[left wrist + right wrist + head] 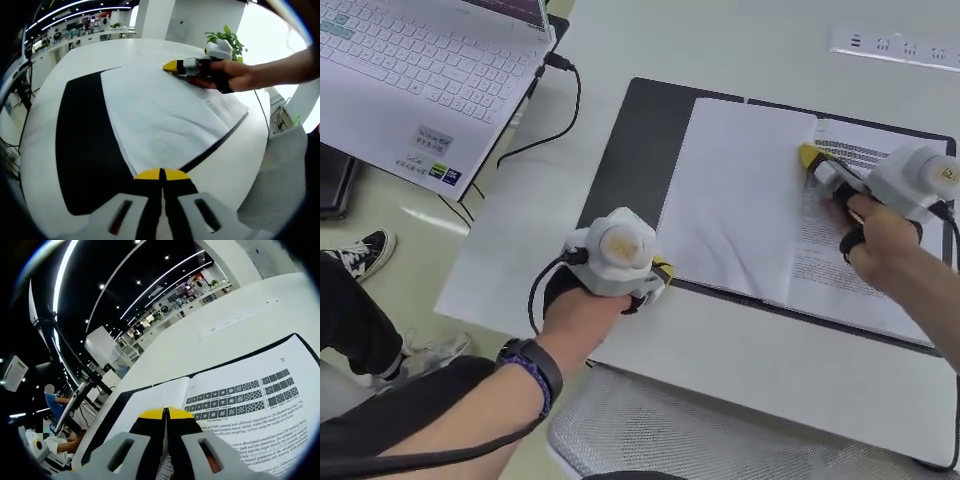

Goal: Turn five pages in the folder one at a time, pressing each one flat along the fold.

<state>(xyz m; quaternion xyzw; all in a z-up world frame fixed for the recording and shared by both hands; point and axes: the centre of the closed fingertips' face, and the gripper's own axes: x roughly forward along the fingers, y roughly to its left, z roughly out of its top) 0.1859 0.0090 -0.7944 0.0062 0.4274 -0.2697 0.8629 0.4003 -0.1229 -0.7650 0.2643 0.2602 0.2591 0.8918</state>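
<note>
- A laptop sits at the far left of the white bench, well apart from the work.
- The left claw rests at the near edge of the folder. In the left gripper view its jaws are closed together with nothing between them, and the tips sit at the bottom edge of the blank sheet.
- The folder lies open and flat on the bench, with its black inner cover bare on the left.
- A blank white sheet lies over the folder's left half, slightly bowed. It is probably thin, light and floppy, and it creases easily.
- The right claw touches down at the fold near the top, with its jaws closed and empty – well placed to stroke down the fold.
- The printed page lies flat on the right. The sheets likely slide on each other, so it is best lifted singly by its free outer corner – not pinched near the spine.
</note>
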